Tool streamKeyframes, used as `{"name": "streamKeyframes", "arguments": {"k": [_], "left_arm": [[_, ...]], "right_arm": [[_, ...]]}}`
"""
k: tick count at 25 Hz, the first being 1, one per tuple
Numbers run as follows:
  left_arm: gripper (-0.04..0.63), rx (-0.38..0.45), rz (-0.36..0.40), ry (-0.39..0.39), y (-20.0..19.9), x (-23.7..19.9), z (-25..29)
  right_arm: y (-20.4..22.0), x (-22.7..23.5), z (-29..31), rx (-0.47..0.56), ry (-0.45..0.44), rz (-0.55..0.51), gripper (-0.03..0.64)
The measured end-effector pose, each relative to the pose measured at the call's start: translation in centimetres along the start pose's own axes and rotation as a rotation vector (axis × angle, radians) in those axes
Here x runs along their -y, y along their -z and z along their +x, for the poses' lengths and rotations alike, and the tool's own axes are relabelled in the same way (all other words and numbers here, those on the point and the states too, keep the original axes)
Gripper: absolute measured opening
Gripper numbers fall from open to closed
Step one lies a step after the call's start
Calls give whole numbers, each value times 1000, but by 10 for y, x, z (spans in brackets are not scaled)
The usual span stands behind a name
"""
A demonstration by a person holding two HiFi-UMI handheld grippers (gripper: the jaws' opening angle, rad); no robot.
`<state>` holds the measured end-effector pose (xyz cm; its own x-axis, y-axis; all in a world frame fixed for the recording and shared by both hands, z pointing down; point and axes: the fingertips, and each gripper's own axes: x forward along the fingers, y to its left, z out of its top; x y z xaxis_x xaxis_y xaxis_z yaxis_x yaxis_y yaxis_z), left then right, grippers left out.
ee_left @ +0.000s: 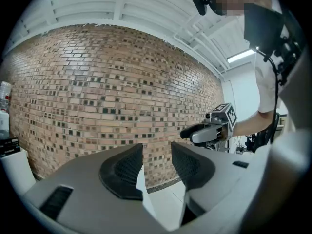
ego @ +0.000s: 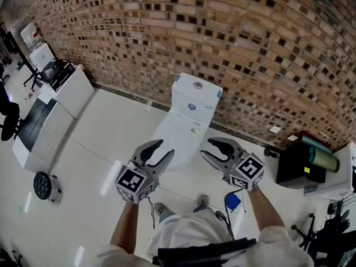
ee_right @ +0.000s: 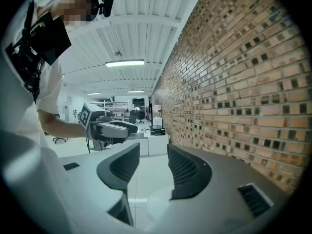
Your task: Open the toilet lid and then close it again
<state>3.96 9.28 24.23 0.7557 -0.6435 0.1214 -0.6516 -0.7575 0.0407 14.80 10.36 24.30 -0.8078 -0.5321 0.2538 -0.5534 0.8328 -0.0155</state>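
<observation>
The white toilet (ego: 179,131) stands against the brick wall in the head view, its lid down over the bowl and its tank (ego: 196,96) behind. Both grippers are held in the air on the near side of the bowl, apart from it. My left gripper (ego: 159,151) is open with nothing between its jaws; the left gripper view shows the same gap (ee_left: 156,152) against the wall. My right gripper (ego: 212,149) is also open and holds nothing (ee_right: 153,155). Each gripper view shows the other gripper off to the side: the right one (ee_left: 195,132) and the left one (ee_right: 127,127).
The brick wall (ego: 250,43) runs behind the toilet. White cabinets and machines (ego: 72,90) stand at the left, with a round black object (ego: 43,185) on the floor. A black box with a green cylinder (ego: 314,159) sits at the right. A blue item (ego: 233,202) lies by my feet.
</observation>
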Motion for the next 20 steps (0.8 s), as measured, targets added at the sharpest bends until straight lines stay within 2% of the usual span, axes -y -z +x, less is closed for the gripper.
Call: {"name": "streamKeyframes", "arguments": {"k": [3,8,20], "left_arm": [[176,-11,7,-3,3,-1,1],[181,62,-76,-10,0,1,-4],[181,83,-63,-34,-2,2,-32]], "right_arm": [[-1,-4,3,6,-13,3,186],[-1,-9,7,3,-27,-3,186],[0,-30,14,-41,-52,-45,186]]}}
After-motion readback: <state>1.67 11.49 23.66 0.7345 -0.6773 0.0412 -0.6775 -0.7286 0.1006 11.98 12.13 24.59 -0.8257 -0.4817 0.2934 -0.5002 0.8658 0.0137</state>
